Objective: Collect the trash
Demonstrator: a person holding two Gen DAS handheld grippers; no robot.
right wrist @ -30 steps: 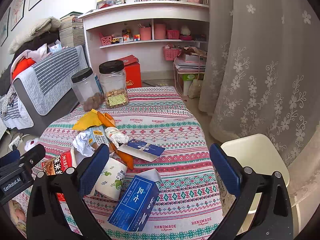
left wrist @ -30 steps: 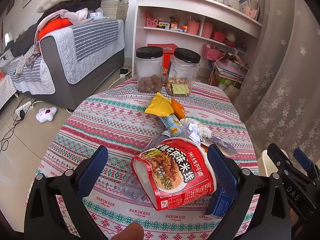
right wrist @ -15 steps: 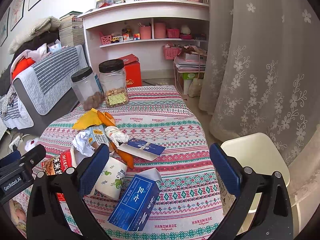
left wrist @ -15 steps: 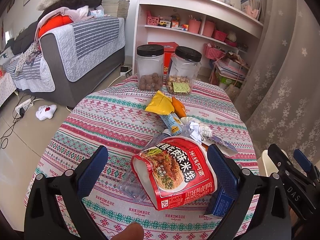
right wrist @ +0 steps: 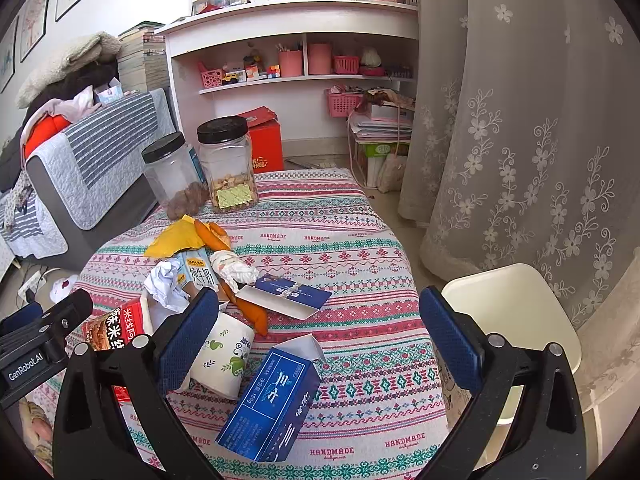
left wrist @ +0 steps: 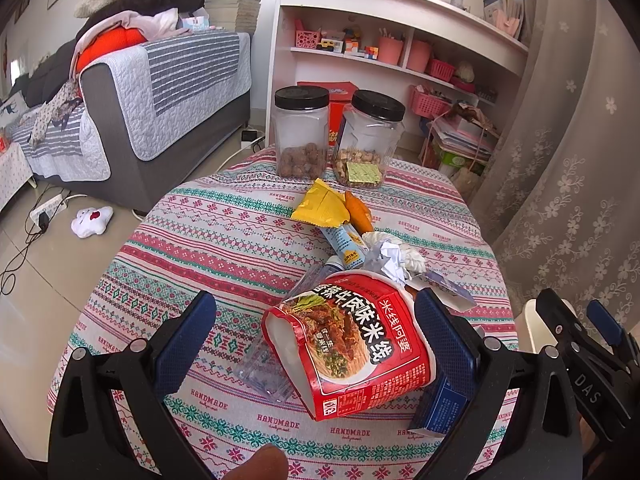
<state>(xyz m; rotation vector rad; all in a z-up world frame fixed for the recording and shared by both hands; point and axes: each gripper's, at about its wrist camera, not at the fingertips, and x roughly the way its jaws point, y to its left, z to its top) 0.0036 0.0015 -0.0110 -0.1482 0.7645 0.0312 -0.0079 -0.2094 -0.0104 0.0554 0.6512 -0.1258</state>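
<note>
A red instant-noodle cup (left wrist: 352,340) lies on its side between the wide-apart fingers of my left gripper (left wrist: 316,332), which is open. Behind it lie a crumpled white paper (left wrist: 390,254), a milk carton (left wrist: 344,242), a yellow wrapper (left wrist: 320,208) and a clear plastic bottle (left wrist: 276,360). My right gripper (right wrist: 320,328) is open above a blue box (right wrist: 272,400) and a white paper cup (right wrist: 220,360). A blue-and-white card (right wrist: 288,296) and orange peels (right wrist: 252,312) lie further back. The red noodle cup (right wrist: 116,328) shows at the left.
Two black-lidded jars (left wrist: 300,132) (left wrist: 370,140) stand at the far edge of the round table with a patterned cloth (left wrist: 224,240). A cream plastic bin (right wrist: 508,312) stands beside the table at the right, by the curtain (right wrist: 540,120). A sofa (left wrist: 160,92) and a shelf unit (right wrist: 296,64) are behind.
Both views have shifted only slightly. Both grippers remain open and the trash has not moved.
</note>
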